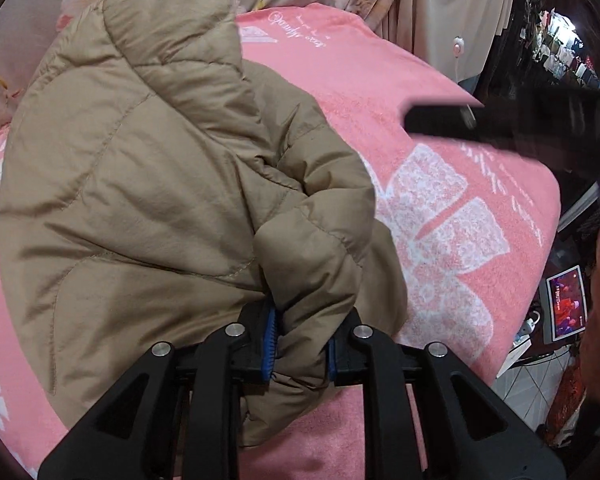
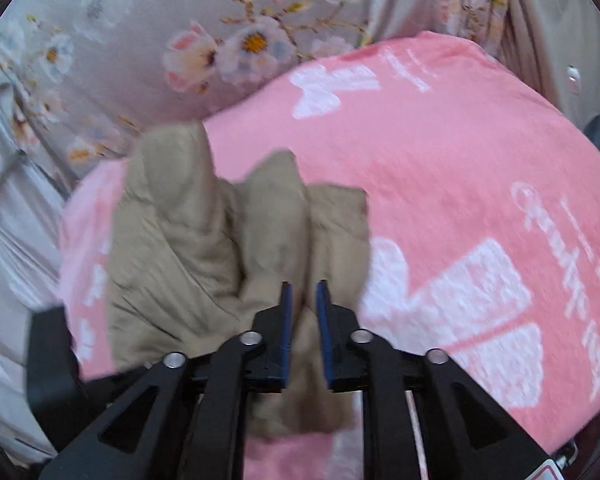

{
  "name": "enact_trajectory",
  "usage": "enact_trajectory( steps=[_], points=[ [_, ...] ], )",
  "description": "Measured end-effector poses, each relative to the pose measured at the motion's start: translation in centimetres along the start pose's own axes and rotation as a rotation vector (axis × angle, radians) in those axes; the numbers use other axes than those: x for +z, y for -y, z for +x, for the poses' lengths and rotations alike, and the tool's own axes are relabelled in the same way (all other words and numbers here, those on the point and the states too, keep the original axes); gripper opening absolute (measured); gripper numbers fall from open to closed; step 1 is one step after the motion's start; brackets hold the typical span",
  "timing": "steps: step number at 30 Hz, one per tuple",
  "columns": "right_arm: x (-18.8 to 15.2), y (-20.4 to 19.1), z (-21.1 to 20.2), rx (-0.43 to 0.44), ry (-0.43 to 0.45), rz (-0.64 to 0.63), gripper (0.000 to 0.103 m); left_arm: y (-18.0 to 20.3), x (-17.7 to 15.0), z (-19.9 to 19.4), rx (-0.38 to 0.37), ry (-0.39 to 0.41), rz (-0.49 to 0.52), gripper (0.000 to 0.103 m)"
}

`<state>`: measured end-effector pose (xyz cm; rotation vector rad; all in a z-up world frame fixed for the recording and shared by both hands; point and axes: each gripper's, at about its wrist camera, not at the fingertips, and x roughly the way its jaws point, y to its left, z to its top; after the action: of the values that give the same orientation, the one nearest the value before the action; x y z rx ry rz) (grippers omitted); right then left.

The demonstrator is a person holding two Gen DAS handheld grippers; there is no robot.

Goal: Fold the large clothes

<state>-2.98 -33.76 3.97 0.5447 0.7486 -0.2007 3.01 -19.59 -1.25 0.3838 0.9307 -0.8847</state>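
A tan puffer jacket point(image 1: 140, 180) lies bunched on a pink blanket point(image 1: 460, 92) with white bow prints. In the left wrist view my left gripper point(image 1: 300, 332) is shut on a thick fold of the jacket at its near edge, and the blue pads point(image 1: 270, 324) press the fabric from both sides. In the right wrist view, which is blurred, the jacket point(image 2: 180, 240) sits in crumpled folds. My right gripper point(image 2: 303, 292) hovers over its near part with the pads apart. Tan fabric shows through the gap and nothing is pinched.
A grey floral sheet point(image 2: 220, 40) lies behind the blanket point(image 2: 440, 160), with beige curtains point(image 1: 440, 8) beyond. A dark blurred device point(image 1: 500, 120) reaches in from the right. A lit screen point(image 1: 566, 302) stands below the bed's right edge.
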Motion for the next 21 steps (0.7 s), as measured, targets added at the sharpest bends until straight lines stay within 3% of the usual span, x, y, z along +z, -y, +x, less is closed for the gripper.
enact_trajectory(
  steps=[1,2,6,10,12,14,15,16,18,21],
  points=[
    [1.2,-0.1,0.0,0.051,0.003,0.010,0.047,-0.3,0.0,-1.1,-0.014,0.021,-0.005,0.024],
    [2.5,-0.6,0.1,0.096,0.003,0.019,0.052,-0.5,0.1,-2.0,-0.023,0.037,-0.009,0.027],
    [6.7,-4.6,1.8,0.208,-0.037,-0.006,0.054,-2.1,0.7,-6.8,-0.047,0.140,-0.055,0.067],
    [9.5,-8.3,6.2,0.278,-0.143,-0.012,0.055,-5.1,0.7,-12.1,-0.110,0.247,-0.139,0.077],
    [10.4,-9.6,8.7,0.291,-0.198,-0.006,0.055,-7.2,0.7,-14.1,-0.062,0.299,-0.197,0.079],
    [10.8,-11.1,10.8,0.248,-0.232,-0.025,0.055,-10.0,0.9,-15.6,0.024,0.331,-0.264,0.079],
    [10.8,-11.4,11.5,0.221,-0.230,-0.036,0.046,-11.4,1.1,-16.1,0.055,0.343,-0.297,0.079],
    [10.8,-11.9,11.8,0.207,-0.226,-0.049,0.029,-13.3,1.4,-16.6,0.097,0.353,-0.347,0.079],
    [11.0,-12.1,11.4,0.257,-0.225,-0.045,0.020,-15.9,1.9,-17.0,0.153,0.369,-0.404,0.079],
    [11.2,-10.9,8.1,0.330,-0.149,-0.042,0.014,-18.4,3.3,-17.1,0.198,0.374,-0.441,0.079]
  ],
)
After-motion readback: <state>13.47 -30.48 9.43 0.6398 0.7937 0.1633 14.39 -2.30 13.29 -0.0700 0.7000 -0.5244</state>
